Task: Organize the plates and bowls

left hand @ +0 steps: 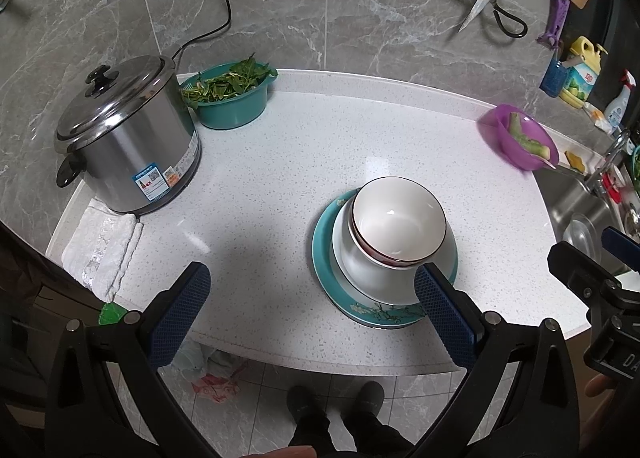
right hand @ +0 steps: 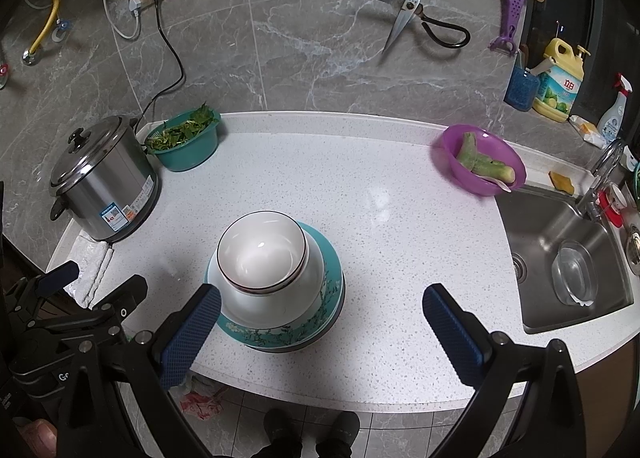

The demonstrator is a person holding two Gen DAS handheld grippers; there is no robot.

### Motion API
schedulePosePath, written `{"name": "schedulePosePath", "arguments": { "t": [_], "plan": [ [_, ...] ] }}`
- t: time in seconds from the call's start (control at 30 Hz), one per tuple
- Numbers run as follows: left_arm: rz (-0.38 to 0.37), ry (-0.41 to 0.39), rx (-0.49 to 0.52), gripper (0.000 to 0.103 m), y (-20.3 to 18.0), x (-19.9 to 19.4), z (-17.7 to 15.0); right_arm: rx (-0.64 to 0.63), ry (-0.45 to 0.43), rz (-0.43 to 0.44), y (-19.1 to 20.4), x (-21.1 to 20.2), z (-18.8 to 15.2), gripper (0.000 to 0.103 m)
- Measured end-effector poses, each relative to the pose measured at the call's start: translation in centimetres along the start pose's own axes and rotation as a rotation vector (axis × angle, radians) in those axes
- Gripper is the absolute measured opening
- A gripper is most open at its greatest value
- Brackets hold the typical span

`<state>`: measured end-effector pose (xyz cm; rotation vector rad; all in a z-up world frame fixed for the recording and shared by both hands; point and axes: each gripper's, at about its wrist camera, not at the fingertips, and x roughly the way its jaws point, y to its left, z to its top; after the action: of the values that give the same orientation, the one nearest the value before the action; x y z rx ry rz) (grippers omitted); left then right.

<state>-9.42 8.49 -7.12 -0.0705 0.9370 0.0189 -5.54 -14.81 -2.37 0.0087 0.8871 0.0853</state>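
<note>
A stack stands on the white counter [left hand: 280, 161] near its front edge: a teal flowered plate [left hand: 362, 308] at the bottom, a larger white bowl [left hand: 372, 270] on it, and a dark-rimmed white bowl [left hand: 400, 213] nested on top. The same stack shows in the right wrist view, with plate [right hand: 280, 332], large bowl [right hand: 272, 302] and top bowl [right hand: 262, 248]. My left gripper [left hand: 310, 294] is open and empty, to the left of the stack, its right finger [left hand: 444, 310] in front of the plate's rim. My right gripper [right hand: 322, 320] is open and empty, its left finger [right hand: 192, 332] beside the stack's left front.
A steel rice cooker [left hand: 124, 137] and a folded white cloth [left hand: 102, 250] sit at the left. A teal basin of greens [left hand: 230, 95] stands at the back. A purple bowl with vegetable pieces [right hand: 482, 163] sits by the sink [right hand: 560, 254]. Scissors [right hand: 412, 13] hang on the wall.
</note>
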Motion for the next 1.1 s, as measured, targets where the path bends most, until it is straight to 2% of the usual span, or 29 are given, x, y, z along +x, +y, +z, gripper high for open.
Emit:
{"name": "schedulePosePath", "arguments": {
  "t": [1.1],
  "plan": [
    [0.0, 0.006, 0.002, 0.103, -0.4, 1.0, 0.6, -0.004, 0.007, 0.003, -0.5, 0.9, 0.0, 0.103]
  ]
}}
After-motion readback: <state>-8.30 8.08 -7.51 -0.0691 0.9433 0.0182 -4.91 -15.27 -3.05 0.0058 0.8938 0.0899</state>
